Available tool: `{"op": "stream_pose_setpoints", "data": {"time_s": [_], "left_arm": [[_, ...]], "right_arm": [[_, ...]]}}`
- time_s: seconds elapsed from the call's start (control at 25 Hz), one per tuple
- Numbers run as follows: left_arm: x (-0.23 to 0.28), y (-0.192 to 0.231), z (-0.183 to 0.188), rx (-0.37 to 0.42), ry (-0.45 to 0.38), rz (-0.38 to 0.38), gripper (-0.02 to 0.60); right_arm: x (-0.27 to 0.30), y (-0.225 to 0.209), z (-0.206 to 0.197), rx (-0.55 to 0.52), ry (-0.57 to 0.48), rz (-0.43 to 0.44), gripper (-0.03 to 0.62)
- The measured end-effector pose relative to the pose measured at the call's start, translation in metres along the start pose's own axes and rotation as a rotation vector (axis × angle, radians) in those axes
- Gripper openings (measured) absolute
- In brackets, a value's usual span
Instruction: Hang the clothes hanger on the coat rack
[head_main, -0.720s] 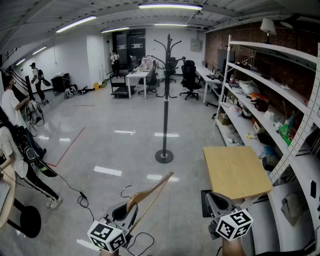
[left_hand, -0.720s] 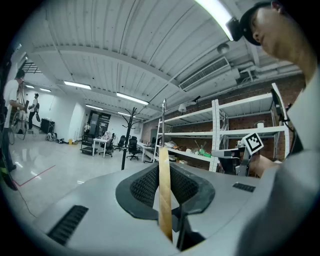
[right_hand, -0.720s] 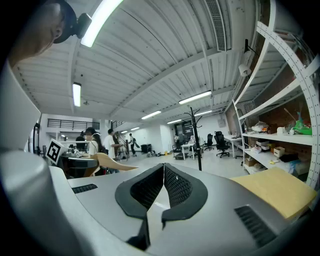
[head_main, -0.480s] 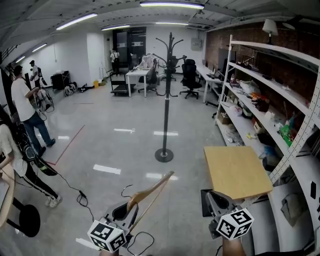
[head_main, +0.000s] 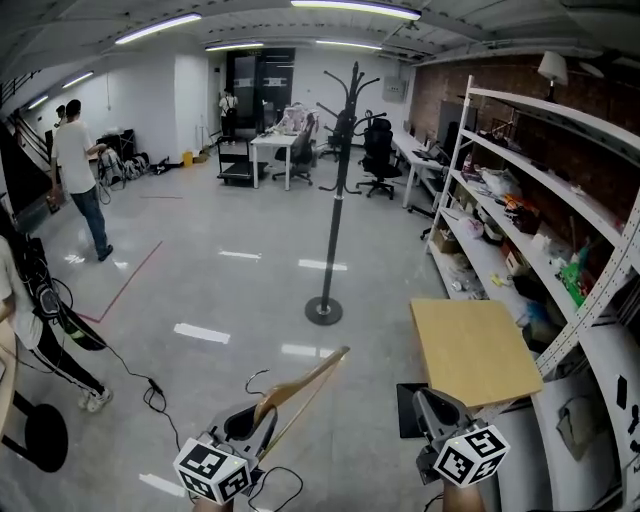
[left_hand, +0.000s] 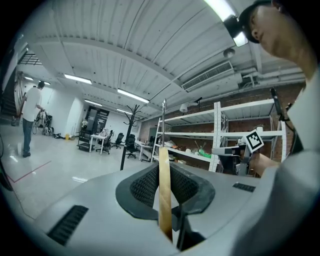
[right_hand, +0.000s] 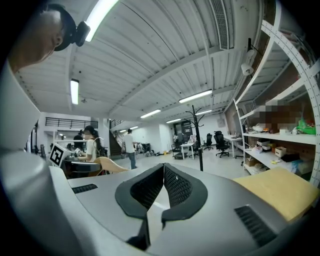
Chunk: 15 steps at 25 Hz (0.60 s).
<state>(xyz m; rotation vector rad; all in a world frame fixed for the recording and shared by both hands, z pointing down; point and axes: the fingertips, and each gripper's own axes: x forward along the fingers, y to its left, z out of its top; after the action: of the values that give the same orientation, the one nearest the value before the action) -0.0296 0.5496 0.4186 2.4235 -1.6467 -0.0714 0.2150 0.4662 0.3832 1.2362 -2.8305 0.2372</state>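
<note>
**Hanger in carry; rack not yet reached**

Finding 1, grip. The left gripper (head_main: 262, 425) has its fingers (left_hand: 145, 187) clenched on the clothes hanger (head_main: 305, 382), a wooden one whose arm runs up and away toward 1 o'clock in the head view. In the left gripper view the wood stands on edge between the pads. The right gripper (head_main: 428, 405) is empty, its fingers (right_hand: 150, 187) closed tip to tip on nothing.

Finding 2, target. The coat rack (head_main: 338, 190) stands on the open floor at 12 o'clock, well apart from both grippers, its pegs high on the pole. The hanger is not yet hung.

Recommendation. Judged step: approach. Walk straight at the rack with the grip kept firm, and raise the hanger only once it is near the pole. Present the hook side to a free peg and lower it on before letting go. Which end carries the hook cannot be confirmed; a thin dark curve at 10 o'clock of the wood may be it.

Finding 3, surroundings. A wooden bench (head_main: 470, 350) sits just beyond the right gripper at 1 o'clock, backed by loaded shelving (head_main: 545, 205) at 3 o'clock. A cable (head_main: 150, 385) trails over the floor at 9 o'clock. A person (head_main: 80, 170) stands at 10 o'clock, far off. The direct line to the rack looks free of obstruction.
</note>
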Motion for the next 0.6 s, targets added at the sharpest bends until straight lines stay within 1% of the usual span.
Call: {"op": "stream_pose_setpoints", "data": {"time_s": [0.16, 0.28, 0.44, 0.6], "left_arm": [[0.015, 0.016, -0.004, -0.009, 0.006, -0.022, 0.052], [0.036, 0.027, 0.001, -0.009, 0.001, -0.024, 0.052], [0.081, 0.045, 0.01, -0.01, 0.004, 0.004, 0.052], [0.127, 0.052, 0.024, 0.016, -0.005, 0.009, 0.052]], "right_arm": [[0.016, -0.005, -0.009, 0.002, 0.018, -0.022, 0.007], [0.037, -0.018, -0.007, 0.004, 0.02, -0.017, 0.006], [0.078, -0.05, -0.003, -0.002, 0.015, 0.014, 0.006], [0.114, -0.088, 0.008, -0.004, -0.003, 0.05, 0.006]]}}
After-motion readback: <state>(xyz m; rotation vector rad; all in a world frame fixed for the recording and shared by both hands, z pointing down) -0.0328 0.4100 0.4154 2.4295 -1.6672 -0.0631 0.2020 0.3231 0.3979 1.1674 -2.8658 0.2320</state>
